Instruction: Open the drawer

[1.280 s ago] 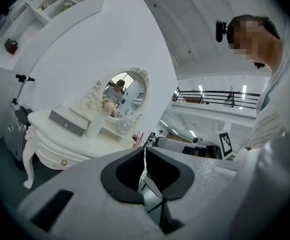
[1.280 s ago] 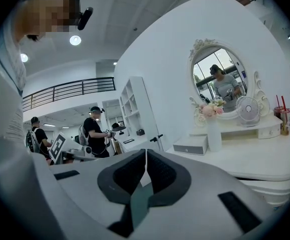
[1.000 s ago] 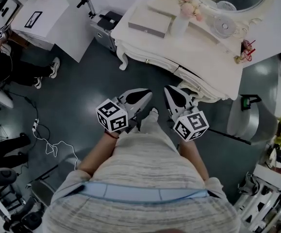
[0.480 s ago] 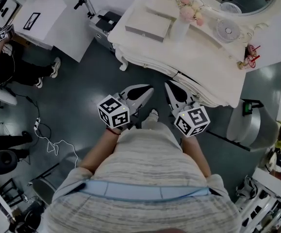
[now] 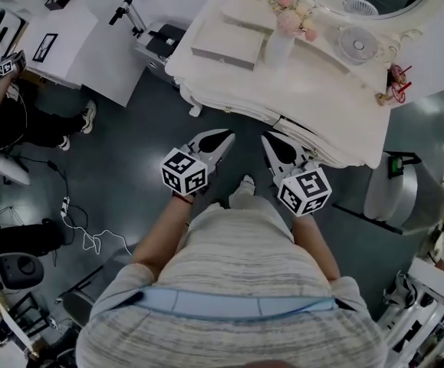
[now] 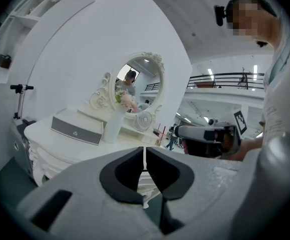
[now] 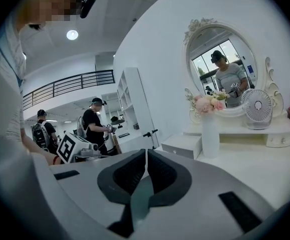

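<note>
The white dressing table [image 5: 314, 90] stands ahead of me, its curved drawer fronts [image 5: 241, 106] along the near edge. On top sit a flat white box [image 5: 222, 44] with a grey front [image 6: 77, 130], a vase of pink flowers [image 5: 281, 33] and a small fan [image 5: 357, 43]. My left gripper [image 5: 220, 138] is shut and empty, short of the table's front. My right gripper [image 5: 271, 140] hangs beside it, also shut and empty, its tips just before the table edge. In the left gripper view the jaws [image 6: 145, 151] meet below the table top; in the right gripper view the jaws [image 7: 146, 154] meet too.
A round grey stool [image 5: 394, 186] stands right of the table. A scooter [image 5: 129, 6] and a white desk [image 5: 60, 37] are at the back left. A seated person [image 5: 7, 110] and a floor cable [image 5: 80, 225] lie to the left.
Both grippers have moved forward toward the table's front, the left one more. The table now sits closer below me. Both stay shut.
</note>
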Motion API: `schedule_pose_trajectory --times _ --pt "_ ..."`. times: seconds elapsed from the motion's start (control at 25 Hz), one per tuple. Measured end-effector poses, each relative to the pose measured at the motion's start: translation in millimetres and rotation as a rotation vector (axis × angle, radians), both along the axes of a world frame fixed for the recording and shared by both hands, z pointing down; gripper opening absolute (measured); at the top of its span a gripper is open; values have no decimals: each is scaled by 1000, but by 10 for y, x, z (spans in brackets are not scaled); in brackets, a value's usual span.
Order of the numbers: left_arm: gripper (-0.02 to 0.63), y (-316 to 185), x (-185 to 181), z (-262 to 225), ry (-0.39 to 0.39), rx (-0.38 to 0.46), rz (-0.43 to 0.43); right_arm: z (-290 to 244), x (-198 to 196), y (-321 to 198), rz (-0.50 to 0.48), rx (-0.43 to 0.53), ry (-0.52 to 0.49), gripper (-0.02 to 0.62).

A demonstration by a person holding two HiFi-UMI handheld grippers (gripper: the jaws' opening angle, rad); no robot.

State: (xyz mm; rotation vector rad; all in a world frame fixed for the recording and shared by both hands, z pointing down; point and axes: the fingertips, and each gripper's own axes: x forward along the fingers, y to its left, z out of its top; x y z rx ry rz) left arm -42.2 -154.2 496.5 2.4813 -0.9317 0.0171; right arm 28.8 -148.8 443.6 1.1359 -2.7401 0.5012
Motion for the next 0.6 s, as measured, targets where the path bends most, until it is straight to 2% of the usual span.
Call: schedule_pose_trajectory --times 0.16,0.6 --pt "21 -162 -32 161 -48 0 -7 53 72 8 16 -10 9 11" --pt "21 -347 -12 414 -105 -27 -6 85 179 35 51 -19 15 11"
